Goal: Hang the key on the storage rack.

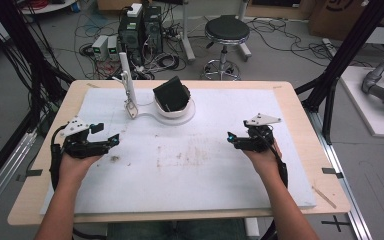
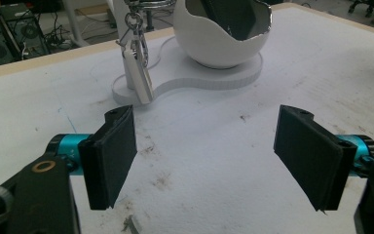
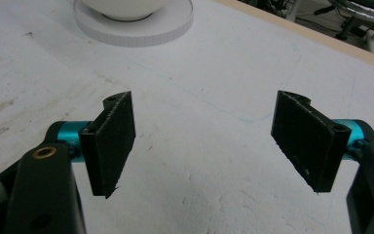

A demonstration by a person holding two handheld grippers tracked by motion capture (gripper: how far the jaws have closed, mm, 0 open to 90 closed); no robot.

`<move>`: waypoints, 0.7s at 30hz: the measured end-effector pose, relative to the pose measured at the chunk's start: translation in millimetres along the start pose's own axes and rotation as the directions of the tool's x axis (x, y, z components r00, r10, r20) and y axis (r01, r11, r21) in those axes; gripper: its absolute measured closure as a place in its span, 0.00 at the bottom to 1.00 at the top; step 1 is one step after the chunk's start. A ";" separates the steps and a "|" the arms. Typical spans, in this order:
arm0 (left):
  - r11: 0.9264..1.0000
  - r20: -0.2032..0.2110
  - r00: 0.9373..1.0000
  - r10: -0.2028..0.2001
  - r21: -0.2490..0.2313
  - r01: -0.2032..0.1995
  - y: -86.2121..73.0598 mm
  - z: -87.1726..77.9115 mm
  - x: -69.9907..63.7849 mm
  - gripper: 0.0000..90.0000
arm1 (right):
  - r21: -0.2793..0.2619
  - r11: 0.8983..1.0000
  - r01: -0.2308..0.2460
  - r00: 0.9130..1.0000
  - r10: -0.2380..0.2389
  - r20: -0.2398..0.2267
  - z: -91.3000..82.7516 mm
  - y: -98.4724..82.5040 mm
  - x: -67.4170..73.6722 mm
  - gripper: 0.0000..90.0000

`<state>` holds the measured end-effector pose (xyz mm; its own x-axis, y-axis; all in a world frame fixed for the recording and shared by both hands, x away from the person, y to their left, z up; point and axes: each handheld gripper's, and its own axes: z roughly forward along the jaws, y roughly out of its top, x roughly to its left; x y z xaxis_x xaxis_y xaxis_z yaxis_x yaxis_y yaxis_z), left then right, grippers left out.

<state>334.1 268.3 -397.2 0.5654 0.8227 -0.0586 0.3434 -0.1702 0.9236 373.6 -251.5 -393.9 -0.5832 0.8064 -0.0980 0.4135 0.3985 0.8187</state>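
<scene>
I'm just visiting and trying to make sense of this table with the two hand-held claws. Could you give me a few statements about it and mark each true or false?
1. Both grippers have their jaws apart with nothing between them. True: the left gripper and the right gripper are open over bare white mat.
2. A dark object sits in the white egg-shaped bowl. True: the dark object leans inside it.
3. The white tag lies flat on the mat. False: it hangs from a clip on the white stand.
4. The left gripper is touching the bowl. False: it is well short of it, with mat between.
5. The mat is spotless. False: brownish stains mark its middle.
</scene>
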 end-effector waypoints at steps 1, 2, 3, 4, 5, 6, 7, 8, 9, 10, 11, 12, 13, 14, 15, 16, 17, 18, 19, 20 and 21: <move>1.000 0.001 1.000 0.003 0.002 -0.003 -0.4 0.0 0.3 0.26 | 0.003 1.000 0.001 1.000 -0.001 -0.001 0.7 -0.4 -0.2 0.27; 1.000 -0.001 1.000 0.003 0.003 -0.003 -0.5 -0.2 0.5 0.26 | 0.010 1.000 -0.003 1.000 0.003 -0.002 0.9 -0.7 -0.3 0.27; 1.000 -0.001 1.000 0.003 0.003 -0.003 -0.6 -0.2 0.6 0.26 | 0.006 1.000 -0.006 1.000 0.006 0.000 0.9 -0.8 -0.4 0.27; 1.000 -0.001 1.000 0.002 0.003 -0.002 -0.5 -0.3 0.5 0.26 | 0.005 1.000 -0.004 1.000 0.004 0.000 0.5 -0.8 -1.0 0.27; 1.000 -0.001 1.000 0.003 0.002 -0.003 -0.3 -0.2 0.6 0.26 | 0.000 1.000 -0.009 1.000 0.009 0.002 0.1 -0.9 -1.4 0.27; 1.000 -0.001 1.000 0.003 0.002 -0.003 -0.3 -0.1 0.4 0.26 | -0.003 1.000 -0.011 1.000 0.011 0.002 -0.3 -1.0 -2.1 0.27; 1.000 0.001 1.000 0.002 0.003 -0.002 -0.4 0.1 0.0 0.26 | -0.001 1.000 -0.015 1.000 0.015 0.001 -0.2 -1.1 -2.4 0.27; 1.000 0.000 1.000 0.001 0.003 -0.001 -0.4 0.3 -0.3 0.26 | 0.000 1.000 -0.011 1.000 0.011 0.000 0.0 -1.6 -3.5 0.27; 1.000 0.000 1.000 0.002 0.003 -0.002 -0.3 0.4 -0.4 0.26 | 0.001 1.000 -0.014 1.000 0.014 0.002 0.1 -2.1 -3.6 0.27; 1.000 0.000 1.000 0.003 0.004 -0.003 -0.3 0.3 -0.6 0.26 | 0.001 1.000 -0.014 1.000 0.014 0.000 0.2 -2.4 -3.8 0.27; 1.000 0.002 1.000 0.004 0.004 -0.004 -0.2 0.3 -0.7 0.26 | 0.006 1.000 -0.018 1.000 0.018 -0.001 0.4 -2.8 -4.0 0.27; 1.000 0.000 1.000 0.003 0.004 -0.003 -0.1 0.4 -1.1 0.26 | 0.005 1.000 -0.022 1.000 0.022 -0.003 0.5 -2.9 -4.1 0.27; 1.000 0.001 1.000 0.003 0.003 -0.003 -0.1 0.4 -1.2 0.26 | 0.002 1.000 -0.019 1.000 0.019 -0.001 0.2 -2.9 -4.7 0.27; 1.000 0.001 1.000 0.004 0.004 -0.004 0.0 0.4 -1.2 0.26 | 0.001 1.000 -0.018 1.000 0.018 0.000 0.1 -2.9 -4.8 0.27; 1.000 0.002 1.000 0.006 0.005 -0.006 0.0 0.4 -1.2 0.26 | -0.002 1.000 -0.021 1.000 0.021 -0.001 -0.3 -2.7 -4.8 0.27; 1.000 0.002 1.000 0.005 0.007 -0.005 -0.1 0.6 -1.3 0.26 | -0.003 1.000 -0.018 1.000 0.018 -0.001 -0.2 -2.8 -5.2 0.27; 1.000 0.003 1.000 0.005 0.008 -0.005 -0.2 0.6 -1.3 0.26 | -0.001 1.000 -0.020 1.000 0.020 -0.003 0.0 -2.9 -5.1 0.27; 1.000 0.003 1.000 0.004 0.007 -0.004 -0.3 0.8 -1.4 0.26 | 0.001 1.000 -0.021 1.000 0.021 -0.003 0.1 -3.0 -5.2 0.27; 1.000 0.003 1.000 0.004 0.008 -0.004 -0.4 0.9 -1.4 0.26 | 0.002 1.000 -0.022 1.000 0.022 -0.002 0.2 -3.0 -5.2 0.27; 1.000 0.004 1.000 0.005 0.010 -0.005 -0.5 1.0 -1.3 0.26 | 0.003 1.000 -0.021 1.000 0.021 -0.004 0.3 -3.0 -5.1 0.27; 1.000 0.006 1.000 0.003 0.010 -0.003 -0.7 1.4 -1.5 0.26 | 0.004 1.000 -0.020 1.000 0.020 -0.005 0.4 -3.0 -5.0 0.27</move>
<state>334.0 266.4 -398.2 0.5711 0.8188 -0.0585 0.3494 -0.1780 0.9199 375.6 -256.6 -396.0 -0.5780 0.8123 -0.0787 0.4280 0.3838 0.8182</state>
